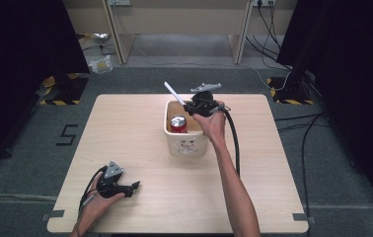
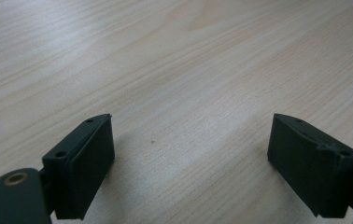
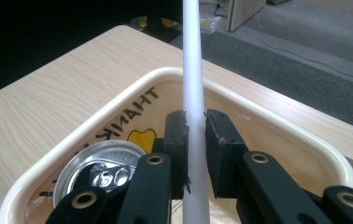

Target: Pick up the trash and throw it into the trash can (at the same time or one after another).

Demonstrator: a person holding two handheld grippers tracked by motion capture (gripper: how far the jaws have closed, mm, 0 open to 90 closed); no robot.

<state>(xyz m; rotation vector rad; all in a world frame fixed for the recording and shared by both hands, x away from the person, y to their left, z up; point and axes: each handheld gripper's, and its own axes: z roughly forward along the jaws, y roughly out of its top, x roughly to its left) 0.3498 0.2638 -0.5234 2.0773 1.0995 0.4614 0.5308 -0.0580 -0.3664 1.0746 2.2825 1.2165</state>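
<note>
The right tool (image 3: 194,140) pinches a thin white plastic straw (image 3: 192,70) over the cream plastic tub (image 1: 174,143), at table centre; light, crushable (grip mid-shaft, gently). Left tool (image 2: 191,158), seven o'clock, gapes empty.

Overhead light even on table (image 1: 125,128); room edges black; soft shadows under jaws; gripper views slightly blurred close up

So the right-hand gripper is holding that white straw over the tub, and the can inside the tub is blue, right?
Not quite: the can is red, as the high view shows. The rest holds: the right gripper is clamped on the white straw above the cream tub.
</note>
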